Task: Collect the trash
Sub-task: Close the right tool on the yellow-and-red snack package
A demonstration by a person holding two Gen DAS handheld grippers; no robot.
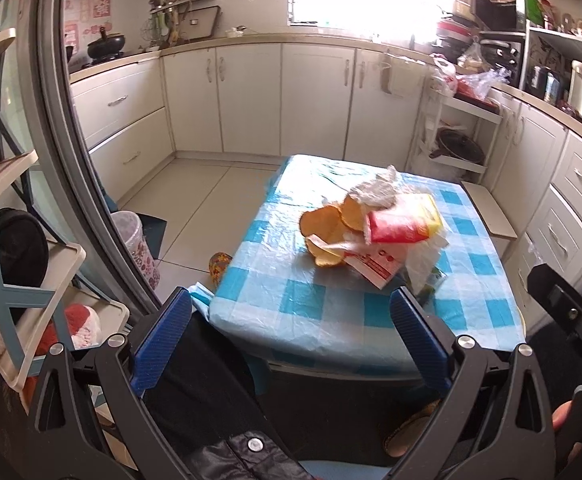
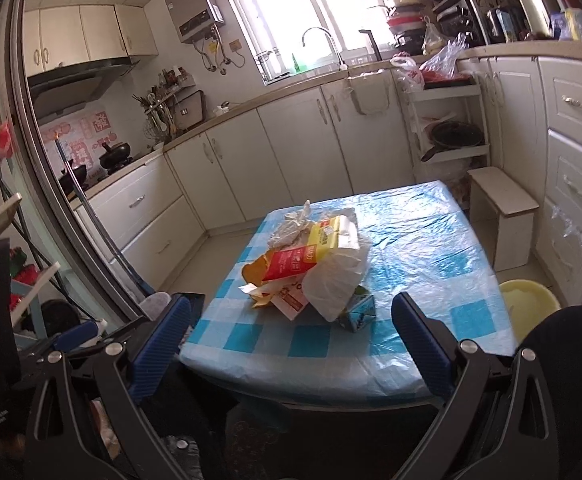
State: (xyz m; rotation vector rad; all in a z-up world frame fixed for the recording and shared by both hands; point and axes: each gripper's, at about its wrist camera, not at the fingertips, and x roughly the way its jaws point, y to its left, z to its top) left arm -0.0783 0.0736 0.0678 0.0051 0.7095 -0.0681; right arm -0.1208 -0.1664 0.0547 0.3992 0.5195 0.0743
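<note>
left tongs (image 1: 291,308) wide apart, right tongs (image 2: 291,312) likewise, both empty

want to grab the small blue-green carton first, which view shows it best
The right wrist view: the small blue-green carton sits exposed at the pile's near edge, beside the white plastic bag. In the left wrist view only a sliver peeks out beneath the bag.

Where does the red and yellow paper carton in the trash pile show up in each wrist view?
Left wrist: red and yellow paper carton right of centre, atop the pile, orange peels to its left.
Right wrist: carton at centre, above a white plastic bag.
Shared landmark: blue and white checked tablecloth.
</note>
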